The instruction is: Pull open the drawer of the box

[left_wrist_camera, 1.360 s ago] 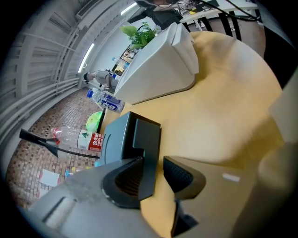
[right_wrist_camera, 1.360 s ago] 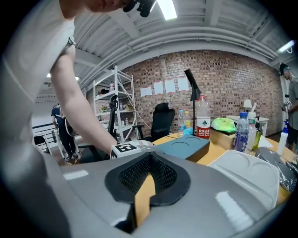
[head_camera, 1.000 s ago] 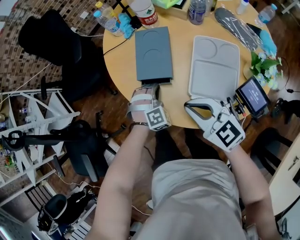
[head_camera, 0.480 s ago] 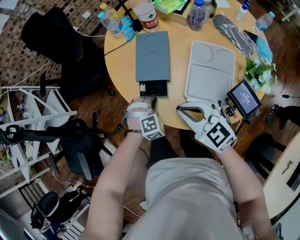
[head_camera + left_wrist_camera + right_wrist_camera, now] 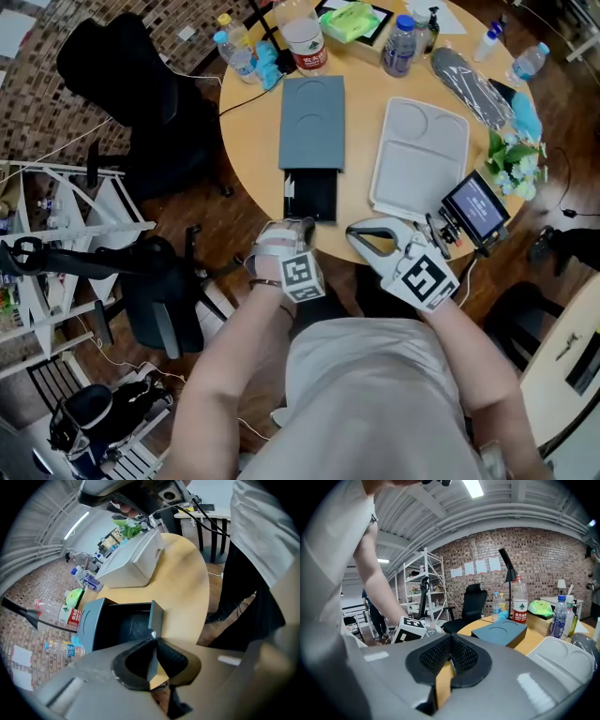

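A grey-blue flat box [image 5: 312, 117] lies on the round wooden table [image 5: 248, 141]. Its black drawer [image 5: 311, 195] stands pulled out toward the table's near edge. My left gripper [image 5: 302, 225] sits right at the drawer's front. In the left gripper view the drawer's hollow [image 5: 126, 625] and front panel [image 5: 157, 616] show, and my left gripper [image 5: 153, 641] is pinched on the panel's lower edge. My right gripper [image 5: 354, 232] hovers over the table edge to the right, apart from the box. Seen in its own view, the right gripper [image 5: 450, 656] is shut with nothing held.
A white compartment tray [image 5: 422, 155] lies right of the box. Bottles [image 5: 398, 45] and a green item stand at the table's far side. A small screen [image 5: 473, 208] and a plant [image 5: 514, 155] sit at the right edge. A black chair [image 5: 131, 84] stands left.
The drawer has slid further out of the box toward the table's near edge, drawn by my left gripper moving back toward the person. The right gripper drifted slightly left.
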A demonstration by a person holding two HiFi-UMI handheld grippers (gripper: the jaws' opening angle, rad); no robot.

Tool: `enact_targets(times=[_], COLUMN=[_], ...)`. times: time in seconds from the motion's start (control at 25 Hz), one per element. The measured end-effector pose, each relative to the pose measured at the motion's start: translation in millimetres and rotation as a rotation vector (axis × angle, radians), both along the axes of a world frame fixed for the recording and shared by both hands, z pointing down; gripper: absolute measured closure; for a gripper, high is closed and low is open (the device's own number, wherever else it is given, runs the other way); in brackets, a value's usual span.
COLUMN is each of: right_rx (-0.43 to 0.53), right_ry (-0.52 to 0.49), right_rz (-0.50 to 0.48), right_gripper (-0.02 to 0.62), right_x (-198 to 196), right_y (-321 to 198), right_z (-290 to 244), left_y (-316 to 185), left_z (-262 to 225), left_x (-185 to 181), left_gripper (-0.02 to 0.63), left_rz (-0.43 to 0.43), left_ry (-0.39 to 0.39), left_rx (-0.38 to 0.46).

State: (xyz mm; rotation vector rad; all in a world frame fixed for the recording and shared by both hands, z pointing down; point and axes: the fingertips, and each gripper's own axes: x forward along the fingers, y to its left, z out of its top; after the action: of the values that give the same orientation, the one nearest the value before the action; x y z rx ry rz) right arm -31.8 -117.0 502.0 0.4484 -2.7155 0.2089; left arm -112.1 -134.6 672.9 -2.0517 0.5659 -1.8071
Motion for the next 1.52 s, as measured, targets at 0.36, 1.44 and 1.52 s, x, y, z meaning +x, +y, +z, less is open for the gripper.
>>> enact_targets(times=[0.36, 1.44, 1.52], right_rx=[-0.025, 0.005, 0.016], right_ry=[-0.012, 0.046, 0.037], right_rz=[-0.028, -0.136, -0.160], right_gripper=[0.594, 0.594, 0.594], right_x=[-8, -14, -16], right_y=[18, 77, 88], right_z=[3, 12, 8], left_y=[32, 89, 99], left_z=[2, -90, -97], left_x=[2, 4, 9], left_gripper=[0.571, 0.586, 0.599], left_rz=[0.007, -0.222, -0.240], left_ry=[-0.006, 0.340, 0.388], left_rx=[-0.048, 0.032, 0.032])
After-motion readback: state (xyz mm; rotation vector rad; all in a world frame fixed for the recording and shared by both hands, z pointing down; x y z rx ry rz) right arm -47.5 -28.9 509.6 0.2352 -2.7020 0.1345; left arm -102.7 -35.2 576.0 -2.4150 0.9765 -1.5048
